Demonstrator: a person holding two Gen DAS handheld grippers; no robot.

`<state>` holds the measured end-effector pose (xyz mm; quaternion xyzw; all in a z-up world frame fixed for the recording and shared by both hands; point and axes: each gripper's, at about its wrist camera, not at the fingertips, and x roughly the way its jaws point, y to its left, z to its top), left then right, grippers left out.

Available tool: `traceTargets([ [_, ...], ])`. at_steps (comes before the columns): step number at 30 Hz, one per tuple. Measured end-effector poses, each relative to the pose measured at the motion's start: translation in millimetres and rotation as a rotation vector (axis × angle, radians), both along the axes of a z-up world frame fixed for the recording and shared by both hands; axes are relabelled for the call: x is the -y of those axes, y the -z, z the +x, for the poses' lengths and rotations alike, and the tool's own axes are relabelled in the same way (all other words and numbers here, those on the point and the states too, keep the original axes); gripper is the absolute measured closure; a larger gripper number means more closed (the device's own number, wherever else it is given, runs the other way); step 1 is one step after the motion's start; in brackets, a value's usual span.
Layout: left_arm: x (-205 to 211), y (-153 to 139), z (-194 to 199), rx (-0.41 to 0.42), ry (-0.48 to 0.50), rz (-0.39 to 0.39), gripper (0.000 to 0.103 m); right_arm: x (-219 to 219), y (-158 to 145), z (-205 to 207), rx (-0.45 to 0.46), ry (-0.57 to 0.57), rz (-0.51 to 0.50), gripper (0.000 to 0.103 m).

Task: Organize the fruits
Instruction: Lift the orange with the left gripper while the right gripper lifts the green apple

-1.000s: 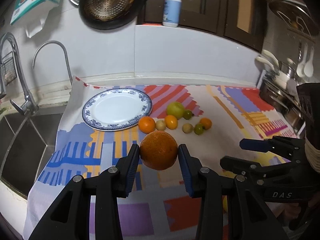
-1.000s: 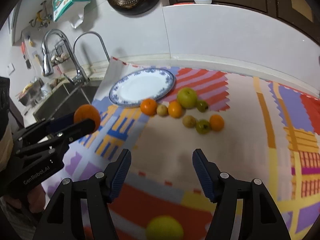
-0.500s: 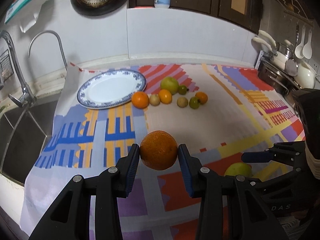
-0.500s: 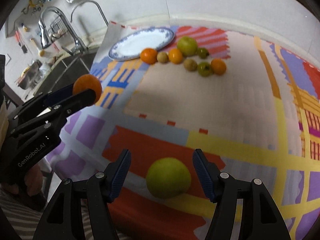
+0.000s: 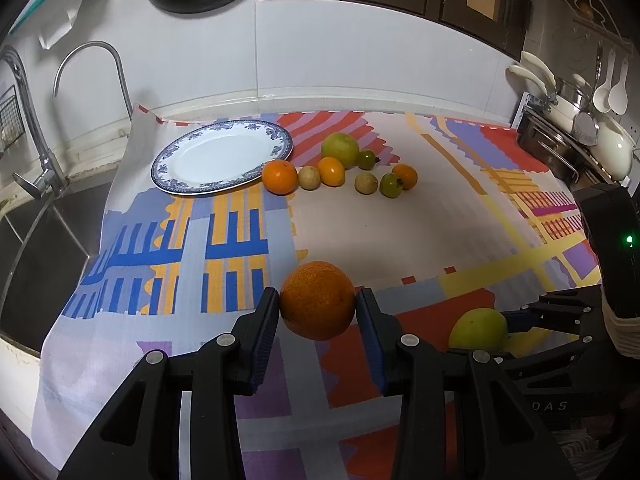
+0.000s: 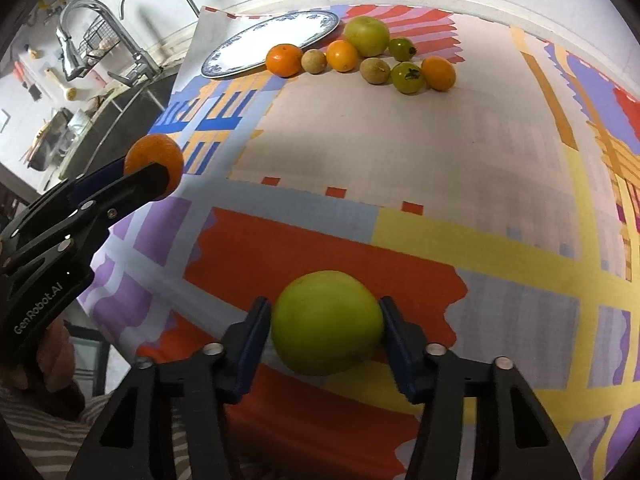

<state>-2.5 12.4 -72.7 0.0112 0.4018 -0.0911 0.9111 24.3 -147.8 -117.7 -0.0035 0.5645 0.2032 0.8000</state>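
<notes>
Left wrist view: the left gripper pinches a large orange between its two blue pads, holding it above the patterned cloth. From the orange, at about 11 o'clock and well apart, a blue-rimmed white plate lies on the cloth with nothing on it. At 12 o'clock sits a loose row of small fruits: a tangerine touching the plate's rim, a pale brown fruit, a small orange fruit, a big green fruit behind it, and further small green and orange ones to the right. At 3 o'clock, near the orange, a green apple rests on the cloth with the right gripper around it. A sink and tap fill the 9 o'clock edge.

Right wrist view: the right gripper has the green apple between its pads, and its jaws are closing; the pads stand right at the fruit's sides, though a firm press cannot be told. The apple rests on a red patch of the patterned cloth. At 10 o'clock, well apart, the left gripper holds the large orange off the cloth's edge, a hand below it. At 12 o'clock, far across the cloth, lie the blue-rimmed white plate and the row of small fruits, the tangerine nearest the plate.
</notes>
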Motion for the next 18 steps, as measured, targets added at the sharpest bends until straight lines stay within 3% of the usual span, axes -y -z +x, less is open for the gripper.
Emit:
traceTargets([
  [7,-2.1,-3.6,-0.9,0.019,-0.001,-0.004,0.063,-1.6,-3.3,0.5,0.021,-0.011,0.011,0.052],
  [18,-15.5,-22.8,6.2,0.078,-0.045,-0.019,0.064,-14.9,-43.5,22.2,0.197,-0.038,0.048,0.052],
])
